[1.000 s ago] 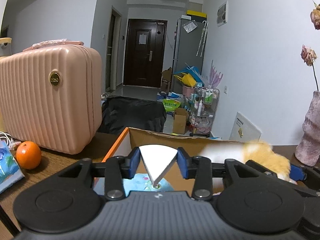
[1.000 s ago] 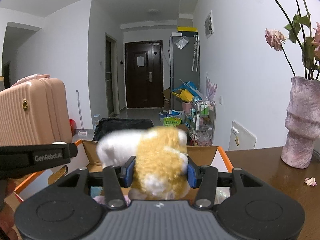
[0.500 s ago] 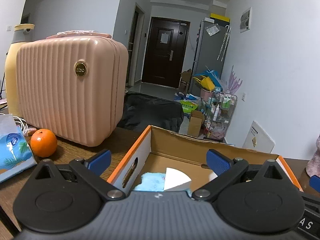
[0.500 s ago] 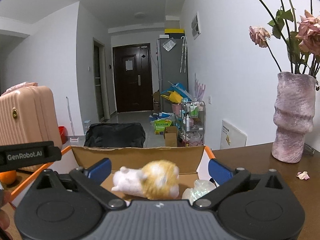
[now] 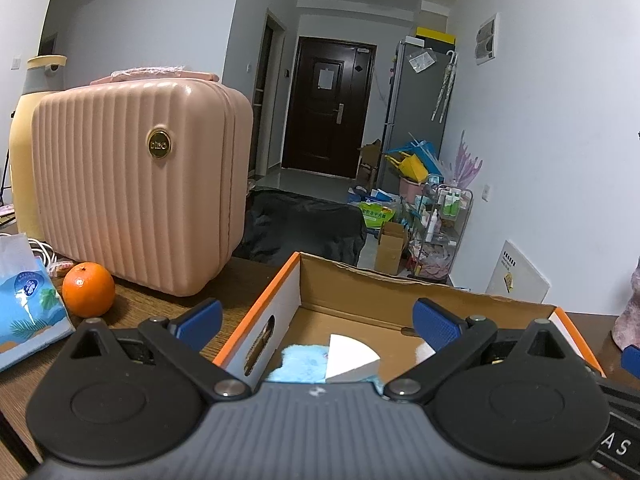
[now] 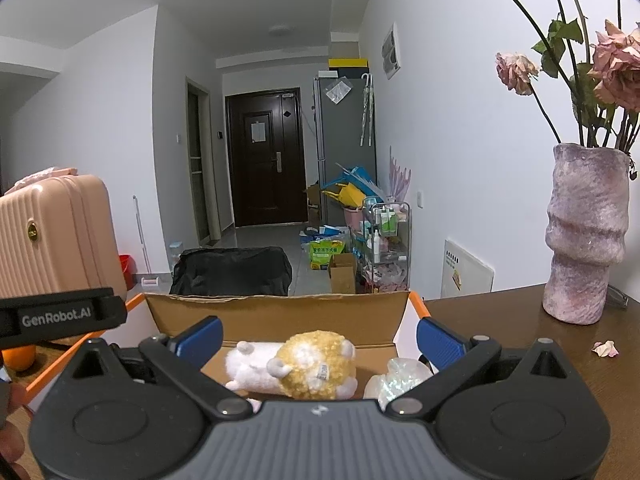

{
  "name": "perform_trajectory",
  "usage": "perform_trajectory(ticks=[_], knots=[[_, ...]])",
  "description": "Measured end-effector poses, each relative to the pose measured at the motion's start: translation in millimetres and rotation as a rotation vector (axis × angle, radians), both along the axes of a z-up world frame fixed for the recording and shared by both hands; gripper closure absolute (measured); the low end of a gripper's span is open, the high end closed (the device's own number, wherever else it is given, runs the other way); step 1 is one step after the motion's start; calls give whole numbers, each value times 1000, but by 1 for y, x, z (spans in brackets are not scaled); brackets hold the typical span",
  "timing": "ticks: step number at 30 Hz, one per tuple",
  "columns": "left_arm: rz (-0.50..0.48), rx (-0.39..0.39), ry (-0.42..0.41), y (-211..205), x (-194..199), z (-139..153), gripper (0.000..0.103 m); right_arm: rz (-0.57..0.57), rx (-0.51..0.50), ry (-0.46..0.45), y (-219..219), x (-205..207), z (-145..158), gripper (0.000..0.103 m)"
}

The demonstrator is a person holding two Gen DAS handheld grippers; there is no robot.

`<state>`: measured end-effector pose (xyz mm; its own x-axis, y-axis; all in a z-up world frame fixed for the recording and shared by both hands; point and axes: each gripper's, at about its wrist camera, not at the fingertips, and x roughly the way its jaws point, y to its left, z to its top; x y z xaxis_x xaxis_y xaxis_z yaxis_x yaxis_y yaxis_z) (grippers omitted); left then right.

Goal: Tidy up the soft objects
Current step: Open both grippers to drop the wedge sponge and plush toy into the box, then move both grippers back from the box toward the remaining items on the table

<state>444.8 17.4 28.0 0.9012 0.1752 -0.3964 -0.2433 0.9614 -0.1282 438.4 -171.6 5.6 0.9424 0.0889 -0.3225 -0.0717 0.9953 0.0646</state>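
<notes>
Both tongs hover over an open cardboard box (image 5: pixel 400 308) with orange edges that stands on the dark wooden desk (image 6: pixel 500 328), each tilted a little downward toward the box's inside. The left tongs (image 5: pixel 318 318) have just been opening and stand spread wide, their blue pads well apart, with nothing pressed between them; below the gap, on the box floor, a white wedge-shaped sponge (image 5: pixel 350 358) lies touching a light blue fluffy cloth (image 5: pixel 302 364) near the box's left wall. The right tongs (image 6: pixel 320 336) have likewise just been opening and gape just as wide, gripping nothing; beneath them a yellow and white plush toy (image 6: pixel 304 366) lies on its side on the box floor, free of both pads, and just to its right sits a translucent, glittery soft lump (image 6: pixel 394 380) whose exact kind I cannot tell. In the right wrist view the body of the left tool reaches in from the left edge, level with the box's left rim, and part of a hand (image 6: pixel 10 400) shows at the lower left corner. To the left of the box on the desk stand a pink ribbed case (image 5: pixel 136 184), an orange (image 5: pixel 88 290) just in front of it, and a blue tissue pack (image 5: pixel 24 308) at the near left. To the right of the box a mottled pink vase (image 6: pixel 586 232) with dried roses stands well apart from it, and a fallen petal (image 6: pixel 606 348) lies on the desk in front of the vase.
</notes>
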Motion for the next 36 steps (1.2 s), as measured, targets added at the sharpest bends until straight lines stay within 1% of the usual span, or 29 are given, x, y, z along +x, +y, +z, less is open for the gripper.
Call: perform_trajectory(ticks=[3, 11, 17, 36], knots=[[-1, 1, -9, 0, -3, 2, 0, 0, -4, -2, -1, -3, 0, 0], [-14, 37, -22, -6, -22, 2, 0, 9, 2, -21, -8, -17, 3, 0], [-27, 44, -29, -7, -38, 3, 0, 7, -5, -36, -13, -30, 5, 0], [-46, 73, -11, 2, -92, -6, 0, 22, -66, -68, -13, -81, 1, 0]])
